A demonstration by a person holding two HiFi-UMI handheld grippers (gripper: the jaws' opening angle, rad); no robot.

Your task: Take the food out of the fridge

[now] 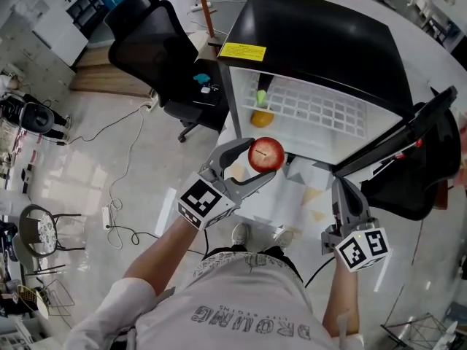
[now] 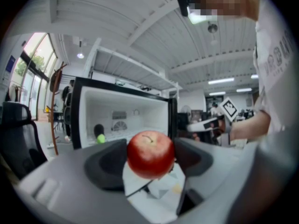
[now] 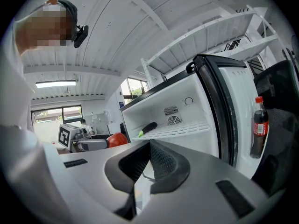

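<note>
Right gripper, jaws pressed together and empty, hangs before the open fridge beside its door, apparently kept spare. Left gripper pinches a red apple just outside the fridge, judged clear for removal. An orange and an eggplant lie on the fridge shelf, not yet taken.

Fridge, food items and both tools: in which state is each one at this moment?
Black mini fridge with white inside: door open.
Round red apple: held outside the fridge.
Left tool: shut on the apple.
Right tool: shut, empty.
Round orange fruit: lying inside the fridge.
Dark cola bottle with red cap: upright in the door.
</note>
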